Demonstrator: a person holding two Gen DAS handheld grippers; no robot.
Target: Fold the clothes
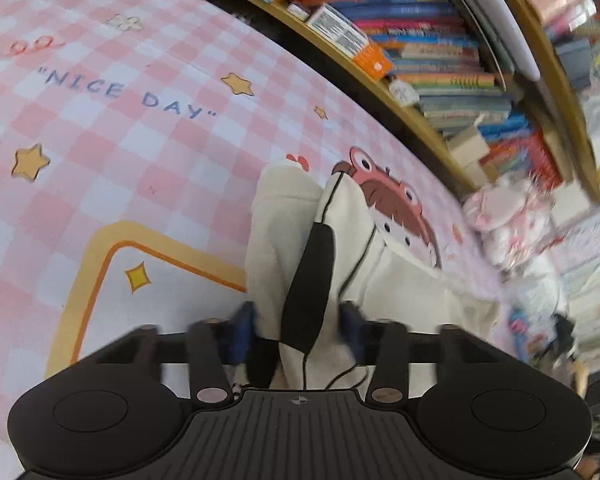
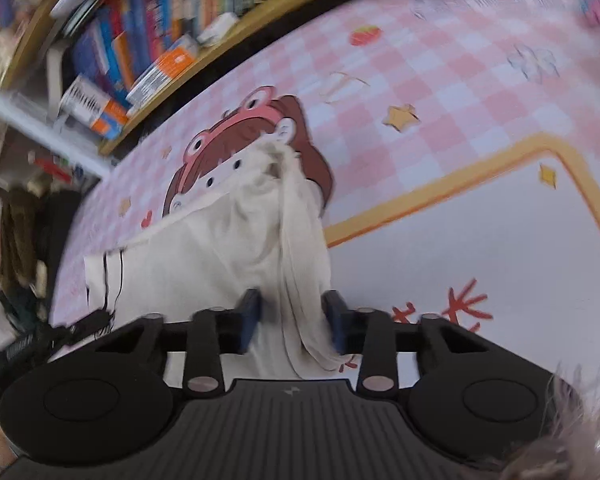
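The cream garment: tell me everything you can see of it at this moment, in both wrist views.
The cream garment is soft, thin cloth, bunched into loose folds, not yet folded. It carries thin black line markings and a dark elongated patch. Part of it lies on the pink checked mat, over the cartoon figure. The left gripper has a gathered section between its blue pads, the right gripper another hanging fold; both look pinched on the cloth. Nothing else touches it.

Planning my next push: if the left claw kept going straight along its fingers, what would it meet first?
The cream garment itself: its bunched fabric already sits between the left claw fingers and runs on ahead. Beyond it lies the pink checked mat; depth is unclear.
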